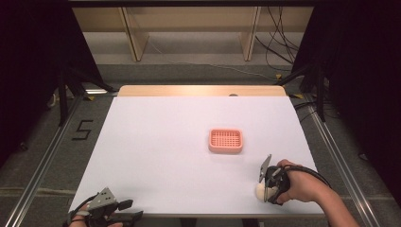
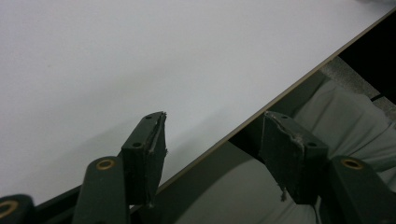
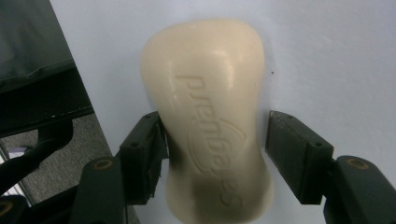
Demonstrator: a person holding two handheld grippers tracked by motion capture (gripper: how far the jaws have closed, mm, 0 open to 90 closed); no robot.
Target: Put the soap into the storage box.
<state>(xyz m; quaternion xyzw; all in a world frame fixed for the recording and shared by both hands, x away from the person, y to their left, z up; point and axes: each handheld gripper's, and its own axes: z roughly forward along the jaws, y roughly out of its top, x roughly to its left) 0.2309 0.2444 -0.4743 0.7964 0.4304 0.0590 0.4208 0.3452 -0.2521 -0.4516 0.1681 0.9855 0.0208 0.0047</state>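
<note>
A cream soap bar point(image 3: 212, 121) lies flat on the white desk point(image 1: 156, 142) near its front right corner, embossed lettering facing up. The right tongs point(image 1: 265, 188), held in a person's hand point(image 1: 302, 185), straddle the bar: in the right gripper view the left pad looks to be touching or just beside the soap's side, while a sliver of desk shows between the right pad and the bar, so the jaws are not yet clamped on it. The soap sits just beside the desk's edge, where the dark frame and floor begin. A pink slotted tray point(image 1: 226, 140) rests right of the desk's centre, well apart from the bar. At the front left corner the left tongs point(image 1: 124, 211) hang over the front edge, jaws spread wide with nothing between them; below them grey cloth point(image 2: 345, 116) shows past the desk's rim.
</note>
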